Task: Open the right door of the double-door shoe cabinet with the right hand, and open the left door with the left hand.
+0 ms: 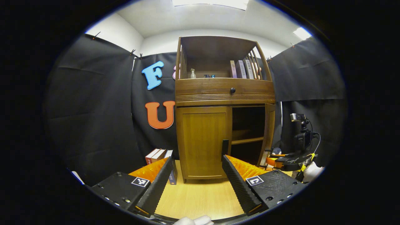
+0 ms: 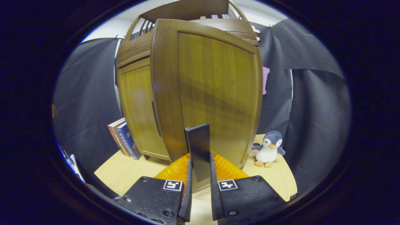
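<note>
The wooden shoe cabinet point(image 1: 203, 140) stands on the table straight ahead in the left gripper view. Its left door point(image 1: 201, 140) is closed, with a black handle point(image 1: 225, 147) at its right edge. The right door point(image 1: 269, 134) is swung out, baring dark shelves. My left gripper point(image 1: 197, 159) is open and short of the left door, its right fingertip just under the handle. In the right gripper view the right door point(image 2: 215, 90) faces me, and my right gripper point(image 2: 200, 162) is shut on its black handle point(image 2: 197, 147). The right gripper point(image 1: 286, 159) is also seen beside the open door.
Books point(image 2: 122, 137) lean against the cabinet's left side. A penguin plush point(image 2: 267, 148) sits on the light wood table point(image 1: 200, 193) past the open door. The cabinet's top shelf holds books point(image 1: 242, 68) and a small bottle point(image 1: 193, 73) above a drawer knob point(image 1: 232, 90).
</note>
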Demonstrator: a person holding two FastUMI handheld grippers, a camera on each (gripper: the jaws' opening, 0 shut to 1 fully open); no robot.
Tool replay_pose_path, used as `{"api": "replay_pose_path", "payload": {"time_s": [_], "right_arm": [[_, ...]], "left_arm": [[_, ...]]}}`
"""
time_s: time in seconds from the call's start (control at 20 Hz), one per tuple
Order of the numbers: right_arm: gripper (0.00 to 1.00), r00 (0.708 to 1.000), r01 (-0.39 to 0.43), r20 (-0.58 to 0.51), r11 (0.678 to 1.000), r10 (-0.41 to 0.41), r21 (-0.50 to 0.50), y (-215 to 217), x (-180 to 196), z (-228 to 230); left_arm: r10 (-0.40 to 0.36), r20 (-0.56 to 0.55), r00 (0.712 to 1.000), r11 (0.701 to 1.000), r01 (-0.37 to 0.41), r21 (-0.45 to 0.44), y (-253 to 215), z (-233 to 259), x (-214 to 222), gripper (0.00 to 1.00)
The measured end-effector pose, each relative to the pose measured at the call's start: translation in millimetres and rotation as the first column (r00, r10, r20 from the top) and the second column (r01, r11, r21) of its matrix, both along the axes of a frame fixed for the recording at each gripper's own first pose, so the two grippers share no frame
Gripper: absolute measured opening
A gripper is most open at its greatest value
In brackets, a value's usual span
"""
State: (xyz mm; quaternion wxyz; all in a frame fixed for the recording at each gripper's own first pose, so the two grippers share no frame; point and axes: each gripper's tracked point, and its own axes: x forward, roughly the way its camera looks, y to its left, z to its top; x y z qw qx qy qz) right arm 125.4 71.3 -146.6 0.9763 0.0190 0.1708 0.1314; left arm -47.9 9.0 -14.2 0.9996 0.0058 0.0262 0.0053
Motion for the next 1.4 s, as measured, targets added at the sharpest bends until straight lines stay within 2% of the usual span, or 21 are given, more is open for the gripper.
{"api": "replay_pose_path", "payload": {"time_s": [0.4,0.7,0.95,1.2,1.4], "right_arm": [[0.13,0.987,0.161,0.008,0.986,-0.162,0.035,-70.9,-27.9,-4.1],[0.05,0.967,0.253,0.041,0.967,-0.253,-0.012,-124.6,-28.9,-5.1],[0.04,0.970,0.242,0.033,0.970,-0.241,-0.004,-157.1,-25.3,-3.1],[0.04,0.985,0.170,0.017,0.985,-0.171,0.016,-184.9,-17.8,-2.7],[0.04,0.996,0.094,0.015,0.996,-0.093,-0.007,-201.3,-12.7,-3.0]], "left_arm": [[-0.100,-0.003,0.995,0.995,0.100,0.003,-35.6,0.2,4.5,0.96],[-0.165,-0.010,0.986,0.986,0.165,0.014,-72.3,0.2,12.5,0.96],[-0.167,0.007,0.986,0.985,0.167,0.030,-101.9,4.5,22.6,0.96],[-0.146,-0.010,0.989,0.989,0.146,0.009,-142.9,-1.4,29.1,0.96],[-0.107,-0.018,0.994,0.994,0.107,0.001,-171.4,-2.5,29.4,0.96]]}}
